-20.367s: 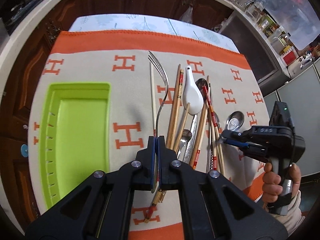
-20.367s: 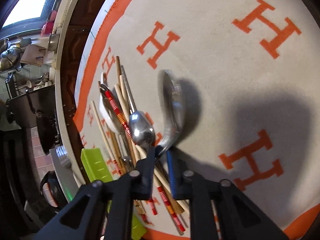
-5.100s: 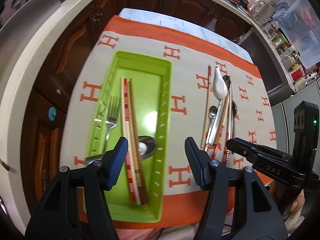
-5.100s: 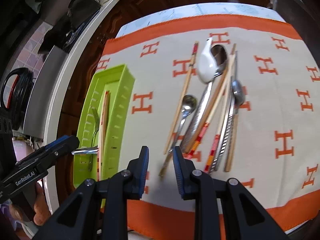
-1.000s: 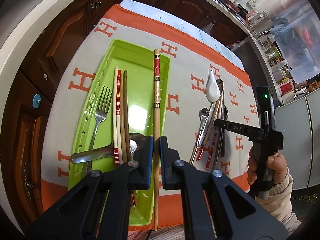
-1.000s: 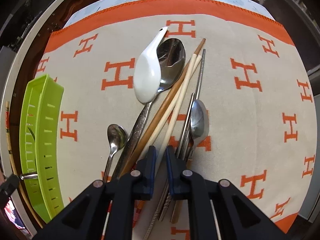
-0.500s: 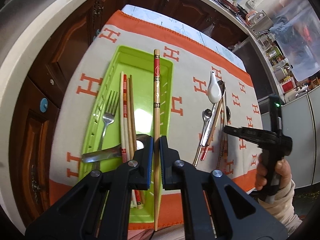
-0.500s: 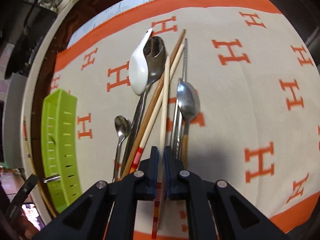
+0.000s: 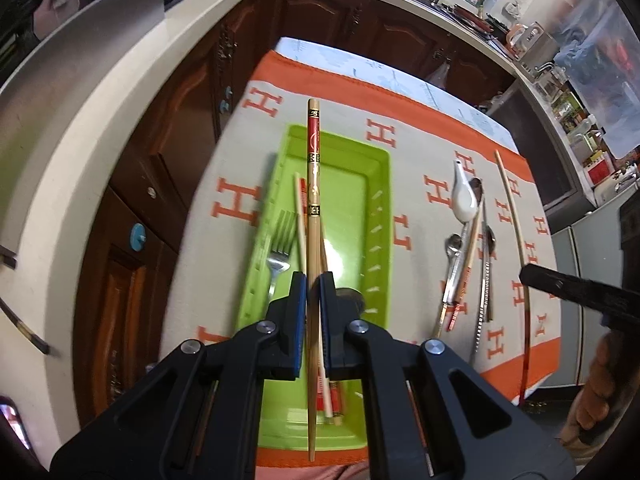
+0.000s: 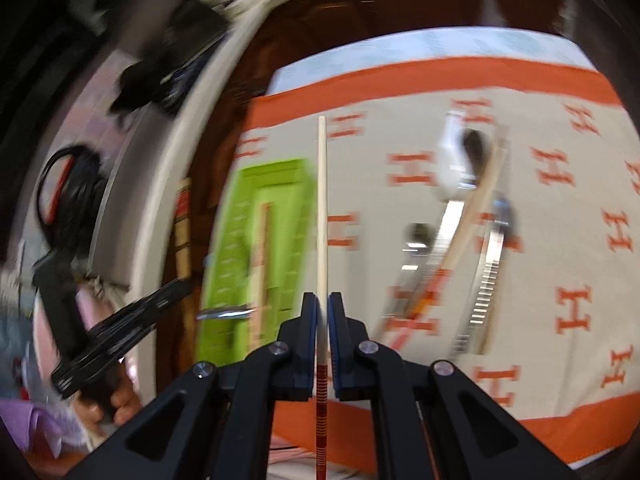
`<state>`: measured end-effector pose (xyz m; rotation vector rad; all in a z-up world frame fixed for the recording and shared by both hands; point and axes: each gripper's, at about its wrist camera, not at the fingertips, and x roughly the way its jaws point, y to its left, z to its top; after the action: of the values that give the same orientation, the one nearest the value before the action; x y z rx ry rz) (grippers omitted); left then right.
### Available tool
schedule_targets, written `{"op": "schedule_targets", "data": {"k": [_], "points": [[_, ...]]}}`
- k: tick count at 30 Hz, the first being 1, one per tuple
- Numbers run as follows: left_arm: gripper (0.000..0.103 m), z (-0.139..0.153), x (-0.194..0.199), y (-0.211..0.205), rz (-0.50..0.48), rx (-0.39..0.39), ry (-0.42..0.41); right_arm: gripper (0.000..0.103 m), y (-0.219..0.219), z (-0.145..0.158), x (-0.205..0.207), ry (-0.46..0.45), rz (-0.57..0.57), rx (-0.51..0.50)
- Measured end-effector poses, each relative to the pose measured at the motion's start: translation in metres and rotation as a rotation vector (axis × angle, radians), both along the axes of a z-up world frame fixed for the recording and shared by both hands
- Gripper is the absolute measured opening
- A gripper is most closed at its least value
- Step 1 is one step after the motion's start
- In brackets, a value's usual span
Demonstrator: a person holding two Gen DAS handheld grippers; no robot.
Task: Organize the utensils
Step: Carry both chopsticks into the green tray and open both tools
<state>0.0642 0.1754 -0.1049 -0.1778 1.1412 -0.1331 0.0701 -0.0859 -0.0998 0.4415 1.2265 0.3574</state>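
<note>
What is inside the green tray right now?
The tray holds a fork, a pale chopstick and a spoon bowl. The left tongs, shut on a chopstick, cover the rest.

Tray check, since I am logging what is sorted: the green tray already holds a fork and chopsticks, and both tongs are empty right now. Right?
Not quite. The green tray does hold a fork and chopsticks, but each pair of tongs grips a chopstick: the left tongs in the left wrist view, the right tongs in the right wrist view.

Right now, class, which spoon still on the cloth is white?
The ceramic soup spoon at the far end of the pile; the other spoons are shiny metal.
</note>
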Motion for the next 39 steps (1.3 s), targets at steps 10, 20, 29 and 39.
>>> {"op": "schedule_targets", "data": {"k": [10,20,29,39], "points": [[0.004,-0.005,0.012,0.005,-0.013,0.057,0.01,0.006,0.081,-0.022,0.023,0.028,0.069,0.016],[0.011,-0.016,0.019,-0.006,-0.016,0.067,0.038,0.007,0.087,-0.055,0.029,0.122,0.024,0.045],[0.051,-0.019,0.015,-0.007,-0.021,0.047,0.04,0.007,0.071,-0.058,0.017,0.117,0.016,0.022],[0.051,-0.019,0.007,-0.003,-0.017,0.056,0.031,0.007,0.055,-0.06,0.005,0.107,-0.004,0.023]]}}
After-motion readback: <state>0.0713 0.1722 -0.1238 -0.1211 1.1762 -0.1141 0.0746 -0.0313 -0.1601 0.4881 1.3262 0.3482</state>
